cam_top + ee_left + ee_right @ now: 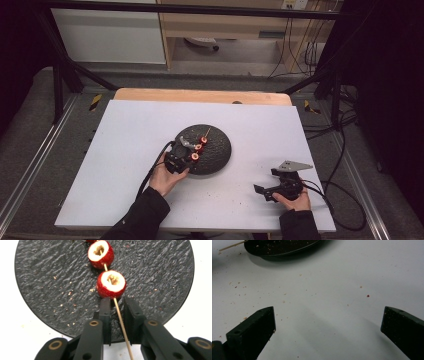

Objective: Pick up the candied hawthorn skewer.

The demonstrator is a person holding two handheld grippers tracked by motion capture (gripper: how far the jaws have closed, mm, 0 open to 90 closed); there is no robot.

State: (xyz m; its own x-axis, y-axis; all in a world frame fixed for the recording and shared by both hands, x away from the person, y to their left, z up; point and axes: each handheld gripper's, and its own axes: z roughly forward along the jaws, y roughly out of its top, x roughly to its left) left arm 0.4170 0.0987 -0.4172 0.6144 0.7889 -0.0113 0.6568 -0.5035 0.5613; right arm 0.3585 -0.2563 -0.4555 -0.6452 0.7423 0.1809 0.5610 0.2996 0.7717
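A round black slate plate (220, 150) lies mid-table with a thin wooden skewer (121, 323) across it. Red cored fruit pieces are threaded on the stick; the nearest one (111, 284) sits just beyond my left jaws and a second (100, 253) is farther up. My left gripper (117, 301) reaches over the plate's near edge (50, 290). The skewer's bare end runs between its narrowly parted jaws, with a gap on both sides. In the high view this left gripper (187, 152) is at the plate's left side. My right gripper (328, 320) stands wide open over bare table.
The white board (125, 150) covers a wooden table. Crumbs speckle the plate and the board near my right gripper (266, 181). The plate's rim (282, 250) and the skewer's tip (232, 246) lie ahead of the right jaws. Cables trail off the table's right side.
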